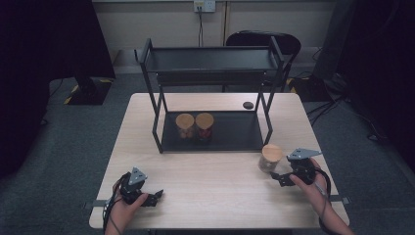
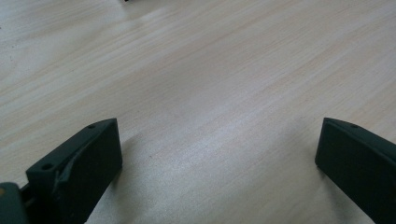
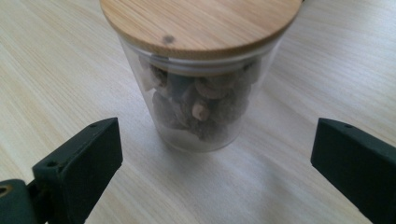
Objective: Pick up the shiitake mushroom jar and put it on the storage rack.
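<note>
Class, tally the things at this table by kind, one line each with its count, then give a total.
Glass jars with wooden lids: 3 (one on the table, two on the rack's lower shelf)
Black metal rack: 1
Small dark object on the table: 1
Grippers: 2 (left, right)
Total: 7

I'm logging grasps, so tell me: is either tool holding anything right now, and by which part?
Nothing is held. The right tool stands open just short of the glass jar; the left tool is open over the bare table.

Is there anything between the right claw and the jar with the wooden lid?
No. In the right gripper view, bare wooden table lies between the open right gripper and the jar.
</note>
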The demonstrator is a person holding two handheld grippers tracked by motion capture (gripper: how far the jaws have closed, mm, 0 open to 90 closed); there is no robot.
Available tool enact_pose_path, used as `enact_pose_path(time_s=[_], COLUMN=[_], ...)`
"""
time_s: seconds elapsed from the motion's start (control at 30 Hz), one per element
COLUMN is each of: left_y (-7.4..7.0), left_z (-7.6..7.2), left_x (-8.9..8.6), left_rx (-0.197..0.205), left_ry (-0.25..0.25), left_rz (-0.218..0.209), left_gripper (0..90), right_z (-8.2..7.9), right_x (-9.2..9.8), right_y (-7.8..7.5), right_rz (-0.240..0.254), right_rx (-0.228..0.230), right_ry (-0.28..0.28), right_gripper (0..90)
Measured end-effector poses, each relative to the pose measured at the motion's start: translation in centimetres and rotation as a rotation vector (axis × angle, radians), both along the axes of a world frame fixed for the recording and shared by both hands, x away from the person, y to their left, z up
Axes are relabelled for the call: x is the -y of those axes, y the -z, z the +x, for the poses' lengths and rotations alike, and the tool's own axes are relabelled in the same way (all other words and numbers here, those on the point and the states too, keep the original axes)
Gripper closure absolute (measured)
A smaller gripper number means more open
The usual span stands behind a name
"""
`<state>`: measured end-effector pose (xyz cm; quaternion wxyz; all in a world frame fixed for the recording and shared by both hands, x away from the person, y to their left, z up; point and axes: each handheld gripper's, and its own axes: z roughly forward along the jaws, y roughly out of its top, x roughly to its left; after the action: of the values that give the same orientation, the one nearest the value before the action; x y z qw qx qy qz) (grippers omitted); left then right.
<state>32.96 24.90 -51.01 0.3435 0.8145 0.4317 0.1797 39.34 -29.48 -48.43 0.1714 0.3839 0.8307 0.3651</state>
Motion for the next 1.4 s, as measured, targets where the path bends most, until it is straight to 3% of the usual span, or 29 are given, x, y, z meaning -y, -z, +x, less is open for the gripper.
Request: enact_pose_path(time_s=[0.67, 1.4], left_y=[0.0, 0.0], left_z=[0.0, 0.0], left_x=[0.0, 0.0], left_rx=[0.000, 0.000], left_ry=[0.002, 0.003], left_rz=[-0.001, -0.001], left_gripper=[0.2, 0.2], right_z=[1.4, 2.2], right_x=[-1.8, -2.6], right_y=[0.5, 1.0], right_rz=[0.035, 0.076], right_rx=[0.009, 0.023], right_ry=[-0.003, 0.032], right_gripper=[2.6, 17.2])
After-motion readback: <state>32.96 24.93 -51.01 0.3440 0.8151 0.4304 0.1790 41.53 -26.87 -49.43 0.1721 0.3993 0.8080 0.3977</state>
